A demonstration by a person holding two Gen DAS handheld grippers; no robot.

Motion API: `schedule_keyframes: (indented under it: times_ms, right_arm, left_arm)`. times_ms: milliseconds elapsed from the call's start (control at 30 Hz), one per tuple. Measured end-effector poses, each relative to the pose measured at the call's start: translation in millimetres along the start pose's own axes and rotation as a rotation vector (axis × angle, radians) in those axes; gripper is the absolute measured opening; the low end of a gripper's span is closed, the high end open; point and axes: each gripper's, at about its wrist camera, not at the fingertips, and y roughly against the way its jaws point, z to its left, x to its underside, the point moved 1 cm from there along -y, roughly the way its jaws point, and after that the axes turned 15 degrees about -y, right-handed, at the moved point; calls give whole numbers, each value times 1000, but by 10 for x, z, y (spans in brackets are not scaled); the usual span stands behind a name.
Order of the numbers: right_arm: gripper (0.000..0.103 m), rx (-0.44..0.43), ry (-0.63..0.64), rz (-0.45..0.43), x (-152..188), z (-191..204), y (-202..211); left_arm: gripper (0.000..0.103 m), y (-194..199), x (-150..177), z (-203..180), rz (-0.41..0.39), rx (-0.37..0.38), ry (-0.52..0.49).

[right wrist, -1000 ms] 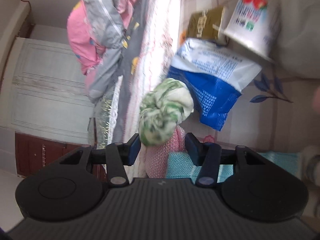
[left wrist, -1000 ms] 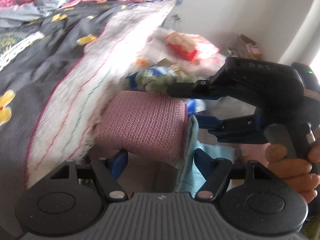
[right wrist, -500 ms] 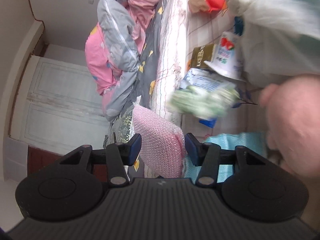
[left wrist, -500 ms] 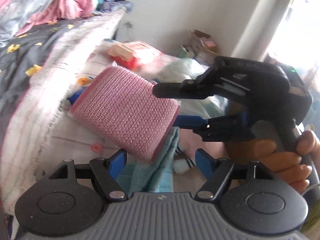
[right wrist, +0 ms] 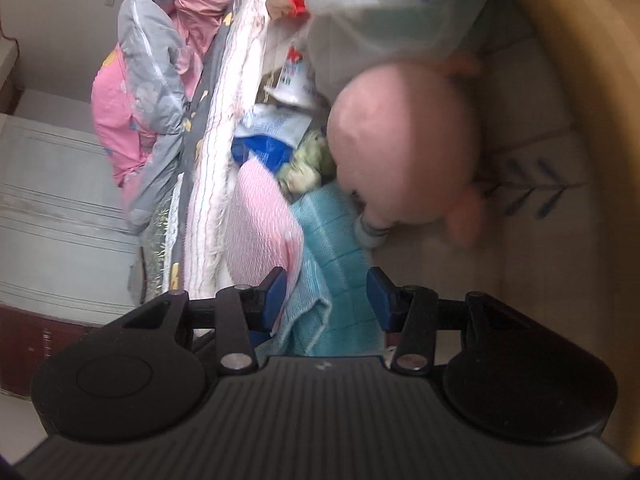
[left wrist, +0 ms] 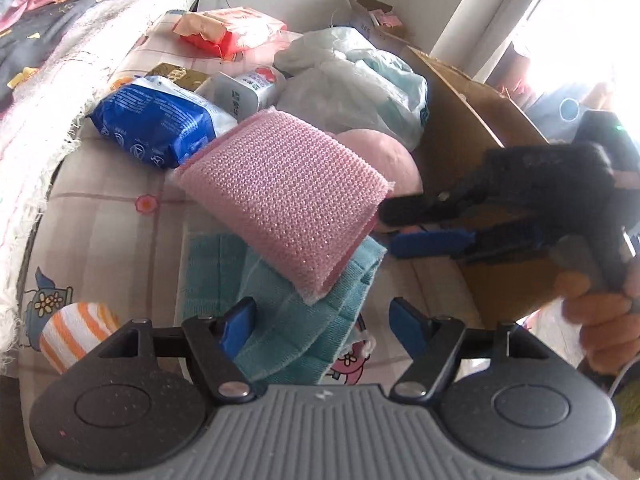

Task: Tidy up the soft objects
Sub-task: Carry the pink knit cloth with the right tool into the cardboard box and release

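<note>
A pink knitted sponge pad [left wrist: 280, 196] lies on a folded teal cloth [left wrist: 296, 320] on the patterned sheet. My left gripper [left wrist: 320, 326] is open; the cloth's near end lies between its fingers. My right gripper [left wrist: 424, 220] comes in from the right, open, its tips at the pad's right edge. In the right wrist view the pad [right wrist: 260, 224] and the teal cloth [right wrist: 320, 264] lie just ahead of the open right gripper [right wrist: 326, 300]. A pink plush ball [right wrist: 404, 152] and a green-white cloth bundle [right wrist: 306, 164] lie beyond.
A blue wipes pack [left wrist: 156, 124], a white cup [left wrist: 244, 88], a red packet [left wrist: 228, 32] and plastic bags [left wrist: 352, 76] crowd the far side. A cardboard box [left wrist: 460, 128] stands at right. An orange-striped sock [left wrist: 76, 332] lies at left. A white blanket edge [left wrist: 36, 120] runs along the left.
Both grippers swung right toward the box. The pink pad went from lifted to lying on the teal cloth. The green bundle, held between the right fingers a second ago, now lies on the sheet.
</note>
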Motion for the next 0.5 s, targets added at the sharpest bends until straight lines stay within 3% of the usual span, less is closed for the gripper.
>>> schedule_keyframes:
  times_ms: [167, 433, 500]
  right_arm:
    - [45, -8, 140, -89, -37, 357, 202]
    - [45, -25, 222, -95, -323, 797, 46]
    - [45, -31, 243, -76, -376, 945, -69]
  left_arm:
    - [74, 203, -12, 144, -63, -20, 60]
    - [67, 165, -47, 520, -126, -25, 270]
    - [60, 78, -49, 591, -120, -33, 298]
